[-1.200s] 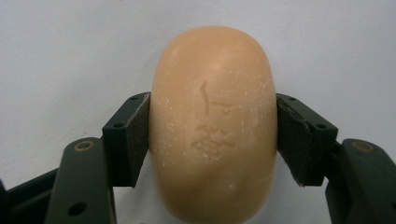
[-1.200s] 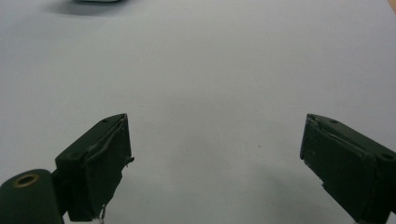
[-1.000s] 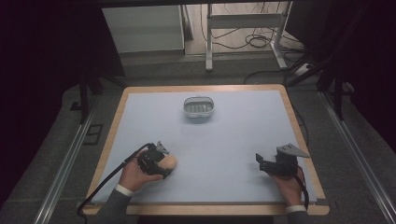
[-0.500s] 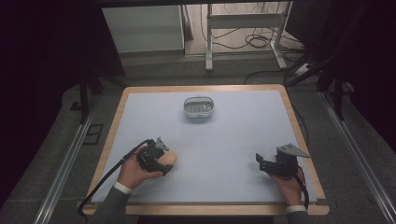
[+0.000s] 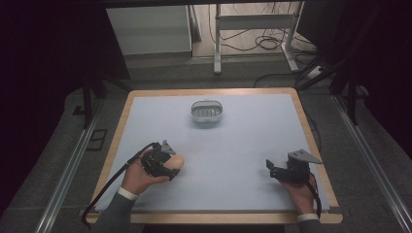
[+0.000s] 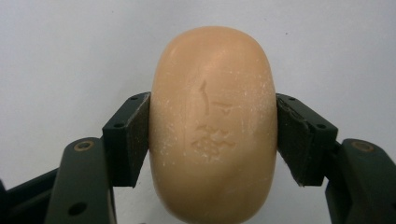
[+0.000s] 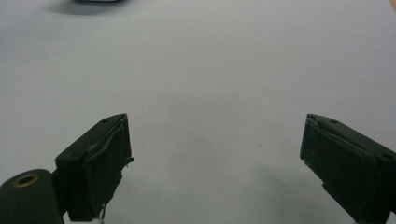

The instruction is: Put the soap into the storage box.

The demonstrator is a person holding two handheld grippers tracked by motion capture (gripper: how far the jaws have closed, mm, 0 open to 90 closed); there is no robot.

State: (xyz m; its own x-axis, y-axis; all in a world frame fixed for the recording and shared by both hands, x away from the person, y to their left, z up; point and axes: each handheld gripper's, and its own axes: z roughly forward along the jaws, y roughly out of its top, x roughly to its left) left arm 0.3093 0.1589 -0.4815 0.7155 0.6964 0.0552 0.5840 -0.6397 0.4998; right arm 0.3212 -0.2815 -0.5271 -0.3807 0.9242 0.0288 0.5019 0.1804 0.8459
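A tan oval bar of soap (image 6: 213, 126) with a stamped mark sits between the pads of my left gripper (image 6: 213, 135), which press on both of its sides. From above, the same soap (image 5: 177, 160) pokes out of the left gripper (image 5: 170, 165) at the near left of the pale table. My right gripper (image 5: 270, 170) rests at the near right, pointing left. Its jaws (image 7: 215, 163) stand wide apart over bare table, nothing between them. A small grey soap dish (image 5: 207, 111) stands at the far middle of the table.
The pale mat (image 5: 243, 141) has a wooden rim (image 5: 311, 141). Beyond the far edge are a white panel, a metal frame and cables on the floor. Each gripper trails a black cable toward the near edge.
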